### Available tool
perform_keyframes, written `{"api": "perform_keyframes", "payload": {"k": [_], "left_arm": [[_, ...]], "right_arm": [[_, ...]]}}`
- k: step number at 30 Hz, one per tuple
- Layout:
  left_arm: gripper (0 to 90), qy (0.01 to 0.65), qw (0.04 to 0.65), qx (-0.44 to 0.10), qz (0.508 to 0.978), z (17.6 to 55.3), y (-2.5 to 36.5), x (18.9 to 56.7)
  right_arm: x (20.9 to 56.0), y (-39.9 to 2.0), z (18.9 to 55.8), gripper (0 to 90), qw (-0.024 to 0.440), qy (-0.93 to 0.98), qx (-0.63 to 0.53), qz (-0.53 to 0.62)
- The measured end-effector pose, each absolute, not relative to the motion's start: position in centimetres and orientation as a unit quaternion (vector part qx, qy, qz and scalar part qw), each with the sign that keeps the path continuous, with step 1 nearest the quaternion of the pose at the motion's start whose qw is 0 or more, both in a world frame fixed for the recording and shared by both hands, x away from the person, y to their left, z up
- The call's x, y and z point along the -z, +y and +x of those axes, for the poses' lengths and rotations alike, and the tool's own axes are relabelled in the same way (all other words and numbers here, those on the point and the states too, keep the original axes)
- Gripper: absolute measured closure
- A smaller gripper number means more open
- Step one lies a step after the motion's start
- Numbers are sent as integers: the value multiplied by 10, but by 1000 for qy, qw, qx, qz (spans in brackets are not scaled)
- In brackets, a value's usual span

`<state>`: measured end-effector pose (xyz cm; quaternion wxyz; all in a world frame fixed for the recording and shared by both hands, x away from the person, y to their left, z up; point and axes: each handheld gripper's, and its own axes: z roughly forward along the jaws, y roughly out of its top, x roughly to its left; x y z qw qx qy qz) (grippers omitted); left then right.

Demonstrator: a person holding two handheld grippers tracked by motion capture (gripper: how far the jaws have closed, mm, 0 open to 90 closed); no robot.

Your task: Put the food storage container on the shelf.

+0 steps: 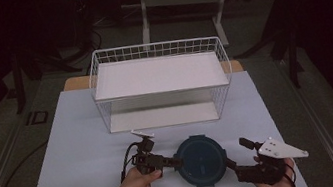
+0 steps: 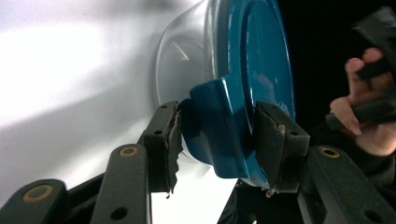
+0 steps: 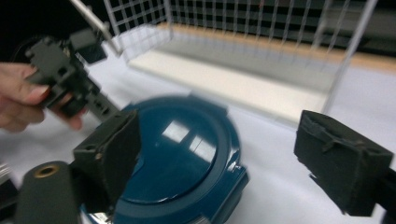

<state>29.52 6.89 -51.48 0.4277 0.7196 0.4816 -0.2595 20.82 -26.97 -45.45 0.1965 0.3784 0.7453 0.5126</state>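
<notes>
A latch tab on the container was clamped by the left gripper; the right gripper was held released. The container could be tipped if that tab were yanked.

High view: room dim, surroundings almost black at every edge; the white table cover and wire rack are lit from above. A soft shadow is cast under the rack's upper shelf. Left gripper view: the cover is blown out to white glare at the left; the right side falls to black. 2 pale highlights are seen on the blue lid in the right gripper view, where the hand is motion-blurred and the rack is soft.
</notes>
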Motion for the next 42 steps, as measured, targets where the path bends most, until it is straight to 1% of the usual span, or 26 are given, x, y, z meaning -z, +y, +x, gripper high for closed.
{"api": "perform_keyframes", "payload": {"k": [1, 4, 5, 6, 7, 8, 10, 11, 12, 13, 14, 16, 18, 20, 21, 22, 26, 30, 32, 35, 41, 42], "left_arm": [[545, 477, 428, 254, 724, 293, 69, 513], [553, 466, 432, 243, 733, 289, 68, 510], [554, 466, 432, 243, 733, 289, 68, 510], [554, 466, 432, 243, 733, 289, 68, 510], [556, 457, 435, 236, 739, 286, 69, 509], [557, 455, 435, 234, 741, 285, 69, 509], [558, 448, 438, 227, 746, 283, 69, 508], [559, 443, 437, 224, 750, 282, 69, 507], [560, 440, 439, 222, 751, 281, 69, 507], [562, 438, 440, 220, 753, 280, 69, 507], [563, 435, 439, 219, 755, 280, 69, 506], [565, 433, 441, 217, 756, 279, 70, 506], [566, 430, 443, 215, 757, 277, 70, 507], [568, 430, 446, 215, 755, 277, 70, 507], [568, 430, 445, 217, 755, 277, 70, 507], [568, 432, 446, 219, 753, 277, 71, 507], [568, 437, 450, 218, 748, 276, 70, 509], [565, 438, 448, 211, 750, 274, 70, 508], [565, 439, 450, 210, 749, 272, 70, 507], [570, 434, 453, 200, 752, 268, 70, 505], [570, 426, 470, 187, 750, 267, 76, 498], [570, 418, 478, 174, 753, 267, 78, 492]], "right_arm": [[459, -270, 213, 162, 164, 750, -505, 395], [466, -274, 221, 193, 109, 747, -500, 424], [466, -274, 221, 193, 109, 747, -500, 424], [468, -277, 224, 193, 85, 743, -501, 435], [474, -283, 229, 244, 41, 734, -501, 457], [477, -285, 231, 282, 23, 732, -499, 463], [484, -289, 235, 313, -8, 730, -492, 474], [487, -291, 236, 352, -28, 727, -492, 477], [489, -292, 237, 370, -45, 727, -491, 478], [492, -293, 238, 407, -53, 726, -488, 482], [493, -294, 238, 419, -61, 726, -485, 483], [495, -295, 239, 477, -74, 725, -482, 486], [497, -295, 240, 494, -87, 724, -477, 491], [500, -294, 241, 500, -113, 719, -475, 495], [502, -293, 242, 526, -125, 716, -475, 497], [502, -294, 242, 528, -133, 711, -477, 499], [505, -296, 244, 533, -149, 700, -480, 507], [505, -296, 243, 537, -152, 700, -481, 505], [503, -294, 242, 540, -146, 705, -480, 502], [501, -294, 241, 551, -151, 704, -482, 500], [495, -290, 241, 553, -137, 707, -495, 486], [493, -289, 241, 553, -133, 707, -500, 483]]}}
